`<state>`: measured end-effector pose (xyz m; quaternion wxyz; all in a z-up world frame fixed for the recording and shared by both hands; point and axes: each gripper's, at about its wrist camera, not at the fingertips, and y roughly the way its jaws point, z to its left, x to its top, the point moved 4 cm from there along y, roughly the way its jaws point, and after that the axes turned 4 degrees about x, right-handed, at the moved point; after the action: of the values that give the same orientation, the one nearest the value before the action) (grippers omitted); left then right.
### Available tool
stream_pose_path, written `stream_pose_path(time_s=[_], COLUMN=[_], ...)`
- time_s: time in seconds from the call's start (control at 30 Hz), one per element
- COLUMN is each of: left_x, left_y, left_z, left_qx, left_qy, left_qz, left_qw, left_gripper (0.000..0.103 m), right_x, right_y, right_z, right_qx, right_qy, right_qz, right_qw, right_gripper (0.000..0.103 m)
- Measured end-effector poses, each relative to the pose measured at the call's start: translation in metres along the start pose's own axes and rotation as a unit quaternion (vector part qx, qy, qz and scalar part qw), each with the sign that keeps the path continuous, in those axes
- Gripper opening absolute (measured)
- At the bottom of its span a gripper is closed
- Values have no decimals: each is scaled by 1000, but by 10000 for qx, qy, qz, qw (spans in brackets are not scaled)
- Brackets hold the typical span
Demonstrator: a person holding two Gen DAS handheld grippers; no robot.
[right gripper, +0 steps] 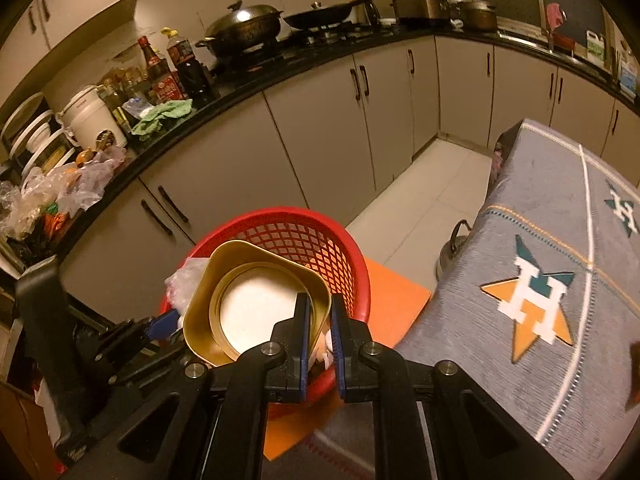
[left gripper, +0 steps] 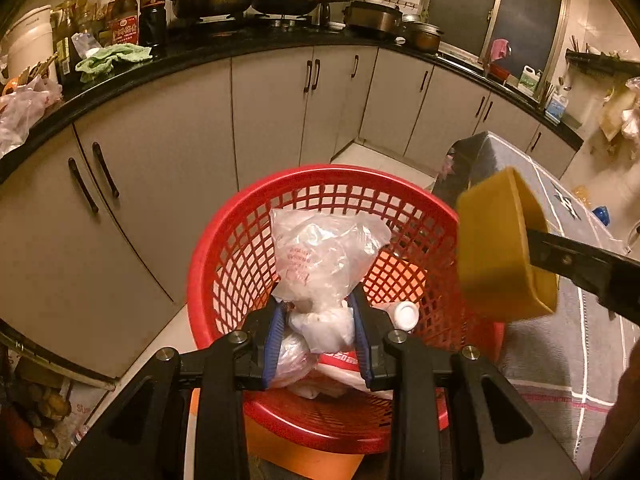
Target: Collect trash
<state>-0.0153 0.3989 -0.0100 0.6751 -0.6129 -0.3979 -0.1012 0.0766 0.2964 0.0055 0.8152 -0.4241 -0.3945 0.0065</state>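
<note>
We've got two trash items in hand, both over the red basket (left gripper: 320,248). The clear plastic bag (left gripper: 326,264), knotted and crumpled, is pinched low down by the left gripper (left gripper: 320,336); jaws narrow, blue pads pressed into the bunched plastic, so the bag body puffs up above the pads w/ its top inside the basket mouth. Prob gripped at the bunch because that's the only firm part.

The yellow tin (right gripper: 256,304), rounded-square and open w/ a pale disc showing inside, is held by the right gripper (right gripper: 320,324). Jaws nearly closed on one thin wall, one pad inside and one outside; a rim pinch suits a shallow container too wide to span. From the left wrist view the tin hangs tilted at the basket's right rim, not yet inside.

Basket already holds stuff: a white bottle cap (left gripper: 407,314) near the right wall, more white plastic at the bottom. It stands on an orange stool (right gripper: 394,300), just beside the edge of the table w/ the grey cloth (right gripper: 560,240).

We judge the step as drop-off: both items at the basket, release not yet done. Counter (left gripper: 224,46) behind w/ pots and bottles, well apart.
</note>
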Motion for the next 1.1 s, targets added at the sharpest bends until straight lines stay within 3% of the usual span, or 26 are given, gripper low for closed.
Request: stream_pose_path(time_s=[0.1,0.17,0.2,0.33,0.5,0.73,0.83,0.9,1.1], left_x=[-1,-1,-1,0,2,2,3,2,-16], left_y=[1,0,0,-6,-10,-31,-50,-65,-105], left_z=[-1,-1,-2,-4,-7,-6,-1,0,1], left_qx=[-36,32,48,26,90,324,680,884,1522], left_qy=[23,59,66,72,78,9,-110,-82,0], left_qz=[17,-7,-21,-109,-212,-525,-843,-1106,-1563], left_qw=[10000,10000,10000,9999,9997,9981,9941,9899,9759], left_gripper=[33,42,48,51,62,71,79,91,98], right_x=[4,6,6,5,3,-8,-16,-23,-49], right_y=[6,6,5,-12,-30,-56,-61,-64,-81], right_z=[-2,-1,-1,3,-5,-9,-6,-3,10], right_qx=[-34,44,27,27,61,-266,-387,-478,-927], right_qy=[71,112,131,34,238,114,28,-113,-690], right_qz=[8,13,-31,-285,-423,-634,-636,-623,-801], right_qw=[10000,9999,9999,9996,9988,9976,9972,9968,9901], right_gripper=[16,35,39,41,43,60,67,70,84])
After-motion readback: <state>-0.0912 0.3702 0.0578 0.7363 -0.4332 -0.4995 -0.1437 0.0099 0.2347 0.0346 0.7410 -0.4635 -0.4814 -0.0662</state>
